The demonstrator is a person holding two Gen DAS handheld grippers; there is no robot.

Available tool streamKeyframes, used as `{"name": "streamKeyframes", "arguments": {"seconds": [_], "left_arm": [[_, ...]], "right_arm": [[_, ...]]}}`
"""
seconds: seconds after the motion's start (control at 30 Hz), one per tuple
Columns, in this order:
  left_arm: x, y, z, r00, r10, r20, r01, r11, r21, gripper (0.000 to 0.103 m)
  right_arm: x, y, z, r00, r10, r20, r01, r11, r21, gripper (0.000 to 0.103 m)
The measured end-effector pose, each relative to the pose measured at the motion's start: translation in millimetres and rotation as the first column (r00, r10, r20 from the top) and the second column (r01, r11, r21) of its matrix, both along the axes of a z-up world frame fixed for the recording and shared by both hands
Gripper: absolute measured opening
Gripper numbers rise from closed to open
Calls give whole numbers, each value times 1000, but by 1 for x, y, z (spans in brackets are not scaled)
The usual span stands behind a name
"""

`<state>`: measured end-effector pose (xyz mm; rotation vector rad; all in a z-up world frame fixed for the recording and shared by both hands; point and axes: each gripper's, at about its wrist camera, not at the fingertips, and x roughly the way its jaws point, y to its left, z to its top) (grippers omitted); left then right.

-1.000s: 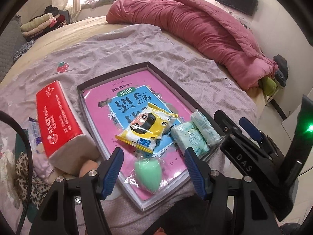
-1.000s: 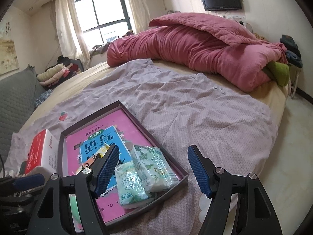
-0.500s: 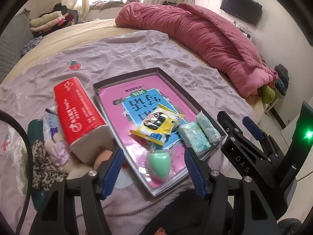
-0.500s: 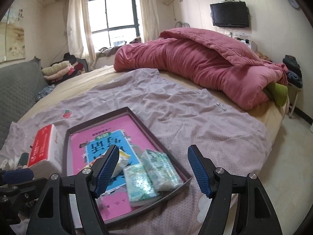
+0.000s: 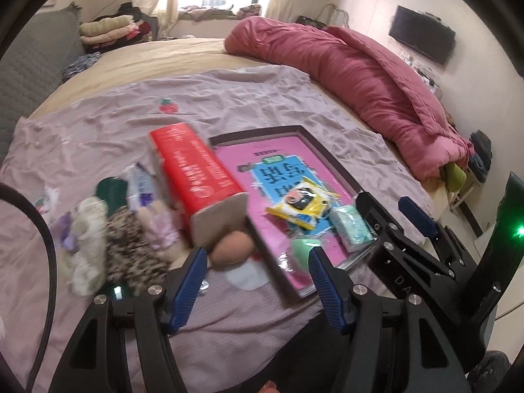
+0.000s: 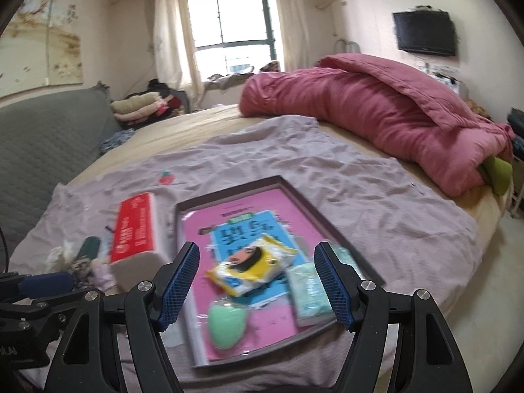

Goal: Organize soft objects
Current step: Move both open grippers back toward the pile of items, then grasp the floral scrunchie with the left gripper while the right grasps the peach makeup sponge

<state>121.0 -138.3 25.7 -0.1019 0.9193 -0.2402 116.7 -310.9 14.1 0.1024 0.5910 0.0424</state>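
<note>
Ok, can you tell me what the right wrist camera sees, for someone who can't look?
The open, empty right tool hovers over a dark-rimmed tray on a mauve bedsheet. On the tray's pink book cover lie a yellow cartoon packet, a mint-green egg-shaped sponge and pale green tissue packs; a red tissue pack sits beside it.

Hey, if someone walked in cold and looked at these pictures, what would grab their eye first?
Probably the bright pink book lying in the dark tray on the lilac sheet, with a yellow packet and a mint-green sponge on top. Next, the red tissue pack just left of the tray, and the big rose-red quilt bunched along the bed's far right side.
</note>
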Motion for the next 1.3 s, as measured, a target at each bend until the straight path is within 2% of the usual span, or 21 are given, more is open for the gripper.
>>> {"name": "streamKeyframes", "arguments": {"seconds": [0.3,0.57,0.67,0.73,0.8,1.03,1.3], "left_arm": [[-30,76,8,991,131,20,-131,991,-12,64],[-48,146,-7,966,257,-6,-257,966,-36,64],[-47,164,-16,954,296,-37,-298,949,-99,64],[-46,172,-21,948,315,-46,-319,939,-126,64],[-44,177,-26,944,327,-48,-331,936,-122,64],[-27,175,-37,951,305,-59,-310,936,-167,64],[7,168,-48,950,306,-69,-313,939,-145,64]], "right_arm": [[-13,39,15,995,97,1,-97,995,15,74],[-16,73,10,982,179,-55,-179,984,13,74],[-15,85,5,976,203,-74,-203,979,5,74],[-14,95,1,971,221,-87,-223,975,-14,74],[-12,102,-5,966,236,-102,-240,970,-26,74],[-2,116,-27,954,263,-143,-272,961,-48,74],[15,123,-48,942,282,-183,-296,954,-55,74]]}}
